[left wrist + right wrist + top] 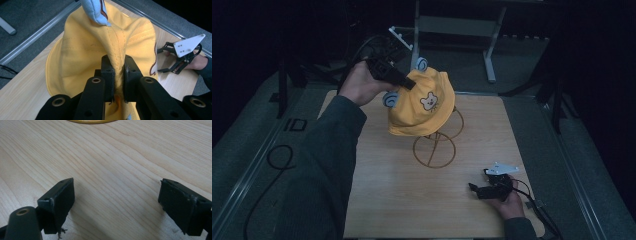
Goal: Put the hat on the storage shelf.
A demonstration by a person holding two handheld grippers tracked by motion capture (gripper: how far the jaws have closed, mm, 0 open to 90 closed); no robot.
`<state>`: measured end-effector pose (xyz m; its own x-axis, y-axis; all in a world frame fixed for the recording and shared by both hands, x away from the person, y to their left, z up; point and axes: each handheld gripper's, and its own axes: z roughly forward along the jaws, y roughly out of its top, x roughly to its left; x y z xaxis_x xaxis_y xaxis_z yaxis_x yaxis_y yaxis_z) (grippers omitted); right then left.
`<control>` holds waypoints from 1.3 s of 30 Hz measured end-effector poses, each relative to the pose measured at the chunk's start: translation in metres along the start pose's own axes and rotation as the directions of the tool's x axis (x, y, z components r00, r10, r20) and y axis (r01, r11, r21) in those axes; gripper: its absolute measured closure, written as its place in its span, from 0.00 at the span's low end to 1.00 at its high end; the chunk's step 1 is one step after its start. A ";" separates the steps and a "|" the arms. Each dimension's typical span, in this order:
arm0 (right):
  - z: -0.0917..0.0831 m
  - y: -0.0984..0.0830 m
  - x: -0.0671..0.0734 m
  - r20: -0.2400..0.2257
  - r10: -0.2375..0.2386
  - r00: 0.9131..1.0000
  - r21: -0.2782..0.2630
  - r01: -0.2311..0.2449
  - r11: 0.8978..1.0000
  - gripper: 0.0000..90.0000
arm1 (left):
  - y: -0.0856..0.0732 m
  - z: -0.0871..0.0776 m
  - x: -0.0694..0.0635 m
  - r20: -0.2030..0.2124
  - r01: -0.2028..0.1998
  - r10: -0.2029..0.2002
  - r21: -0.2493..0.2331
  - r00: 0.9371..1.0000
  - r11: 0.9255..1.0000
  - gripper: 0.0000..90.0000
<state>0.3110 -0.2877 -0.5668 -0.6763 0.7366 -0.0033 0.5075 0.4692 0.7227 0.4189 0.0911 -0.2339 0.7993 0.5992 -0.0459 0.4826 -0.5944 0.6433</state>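
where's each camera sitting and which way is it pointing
High view: above the person's side, facing forward and down at the table, hat and wire stand; both forearms show.
Left gripper view: on the left gripper, looking along jaws shut on the hat.
Right gripper view: on the right gripper, low over the table, jaws open.
The high and left gripper views share the hat.

Bare light-wood desk point(402, 200) is lying open across the near half, between the person's left sleeve and the right hand-held gripper point(478, 189); wide passage there. Thin orange wire stand with round hoops point(435, 150) is occupying desk centre, blocking a low straight path. Yellow fabric sun hat with bear face point(424, 105) is hanging over the stand, pinched in the left hand-held gripper point(117, 72), closing off the space above the hoops. Desk's far right corner is lying open.
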 end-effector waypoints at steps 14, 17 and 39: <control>0.000 0.000 0.000 -0.001 0.001 1.000 -0.001 -0.001 1.000 0.15 | 0.024 0.031 -0.005 0.014 -0.008 0.008 0.055 1.000 0.998 0.89; 0.000 0.000 0.000 -0.001 -0.001 1.000 -0.002 0.001 1.000 0.15 | 0.029 0.037 -0.006 0.014 -0.009 0.008 0.069 1.000 0.998 0.89; 0.000 0.000 0.000 -0.002 -0.004 1.000 -0.001 0.004 1.000 0.15 | 0.051 0.089 -0.030 -0.016 -0.054 0.057 0.123 0.998 0.991 0.85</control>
<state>0.3109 -0.2878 -0.5668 -0.6796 0.7335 -0.0044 0.5044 0.4717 0.7233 0.4514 -0.0045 -0.2676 0.8196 0.5729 0.0028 0.4788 -0.6876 0.5459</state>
